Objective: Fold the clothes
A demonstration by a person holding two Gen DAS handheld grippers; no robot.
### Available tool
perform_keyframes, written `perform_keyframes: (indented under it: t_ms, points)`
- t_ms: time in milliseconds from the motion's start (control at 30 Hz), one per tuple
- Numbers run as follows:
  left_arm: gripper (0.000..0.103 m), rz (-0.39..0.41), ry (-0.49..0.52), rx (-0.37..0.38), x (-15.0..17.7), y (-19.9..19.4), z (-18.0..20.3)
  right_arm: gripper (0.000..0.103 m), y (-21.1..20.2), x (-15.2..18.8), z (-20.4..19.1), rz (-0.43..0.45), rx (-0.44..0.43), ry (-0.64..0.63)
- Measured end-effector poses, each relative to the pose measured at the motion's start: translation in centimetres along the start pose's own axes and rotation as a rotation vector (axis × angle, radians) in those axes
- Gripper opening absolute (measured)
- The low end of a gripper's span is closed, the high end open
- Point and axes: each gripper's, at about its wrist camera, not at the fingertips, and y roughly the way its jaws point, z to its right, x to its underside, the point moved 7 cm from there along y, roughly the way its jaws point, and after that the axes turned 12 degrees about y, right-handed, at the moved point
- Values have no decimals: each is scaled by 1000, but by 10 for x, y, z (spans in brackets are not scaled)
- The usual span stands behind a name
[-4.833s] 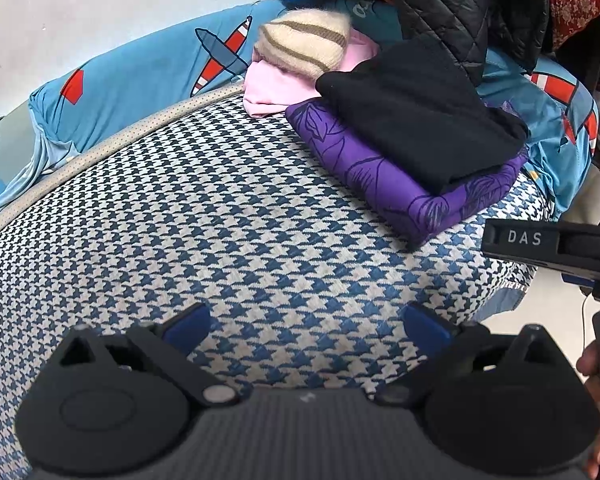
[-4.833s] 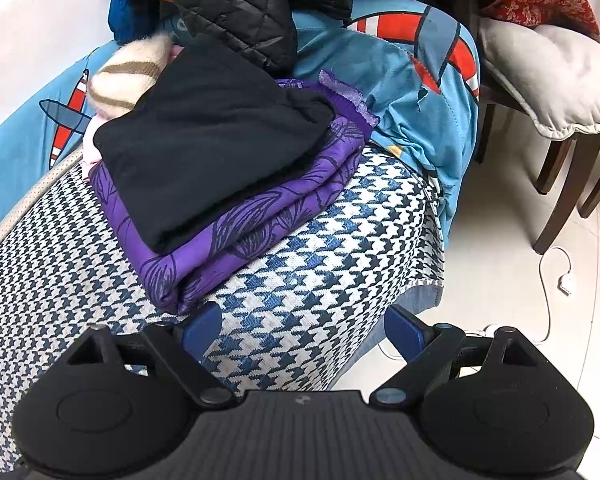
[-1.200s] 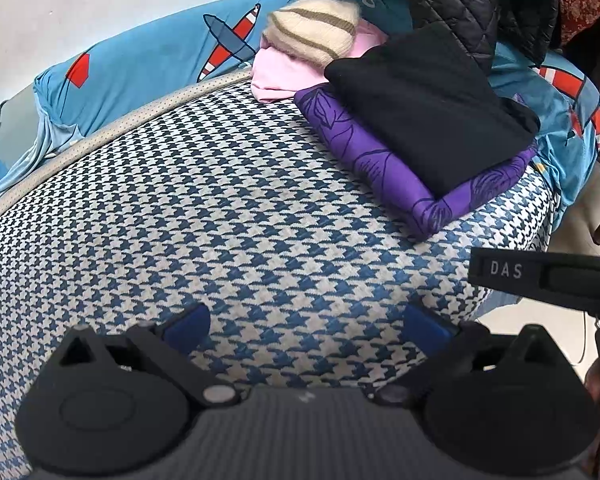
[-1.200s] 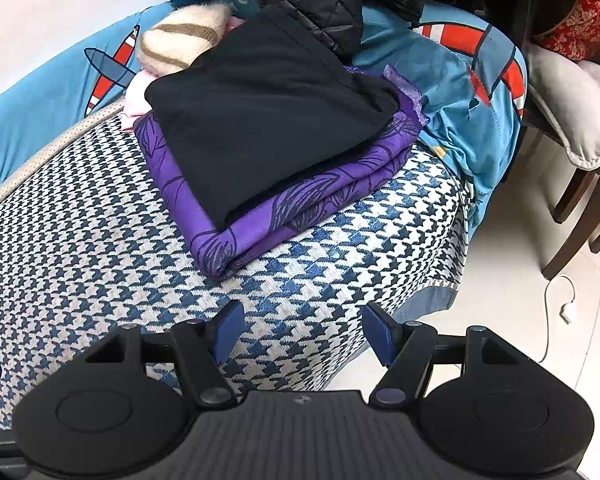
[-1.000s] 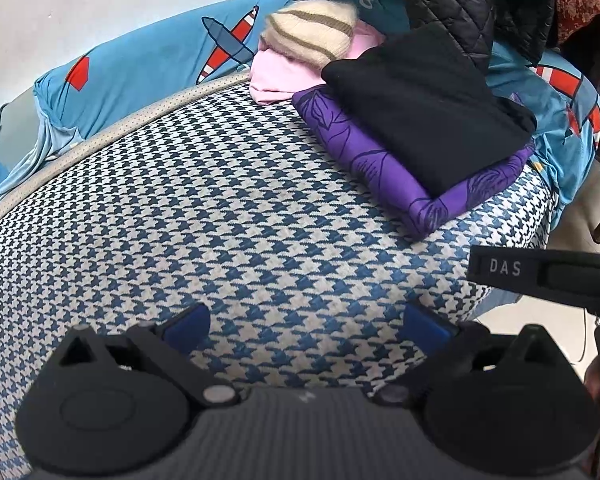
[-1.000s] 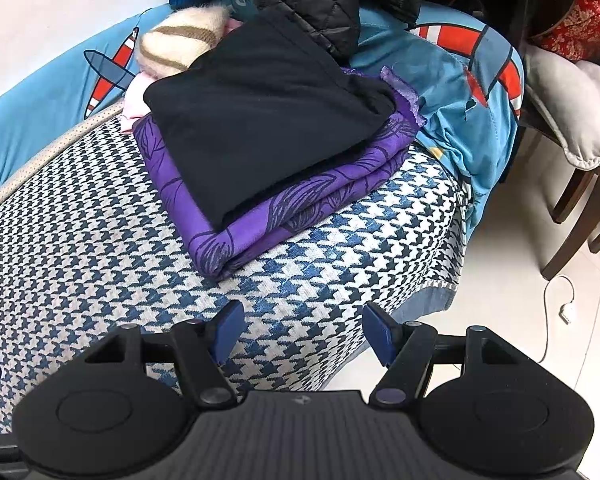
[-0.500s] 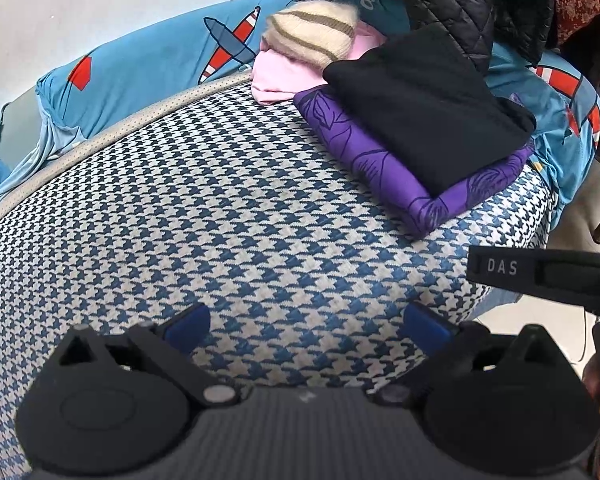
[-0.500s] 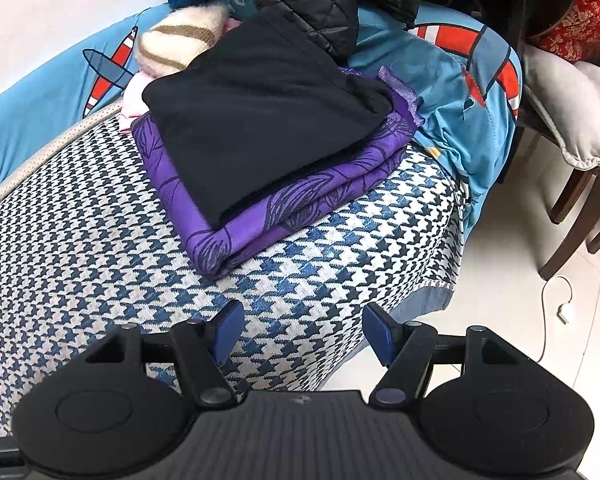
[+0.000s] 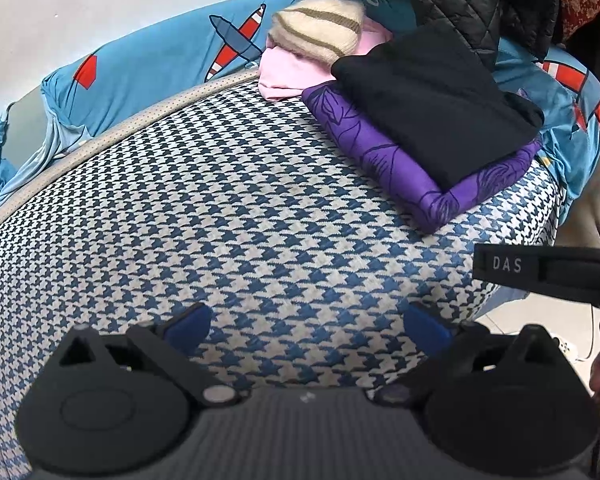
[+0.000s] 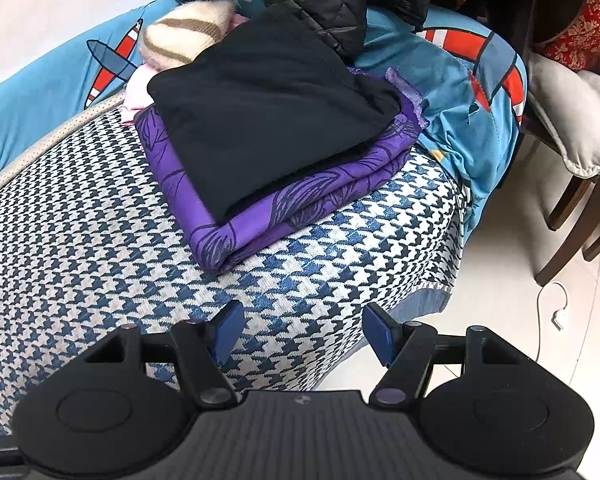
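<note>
I am holding both grippers, left gripper (image 9: 306,326) and right gripper (image 10: 302,330), released and empty; judging the black garment (image 10: 260,120) soft, I am eyeing its near corner

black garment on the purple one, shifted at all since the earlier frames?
No. The black garment lies on the purple cloth, same overlap and same offset from the striped hat; only the camera view changed.

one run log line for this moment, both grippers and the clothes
left gripper: open, empty | right gripper: open, empty | folded black garment on folded purple patterned cloth | houndstooth cover: no garment spread
</note>
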Motion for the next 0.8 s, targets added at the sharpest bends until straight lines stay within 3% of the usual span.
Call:
perform_keyframes:
  t_ms: [800]
  points:
    - [103,4,20,5,-3,-2,6,65,1,1,-1,-9,-2,-7]
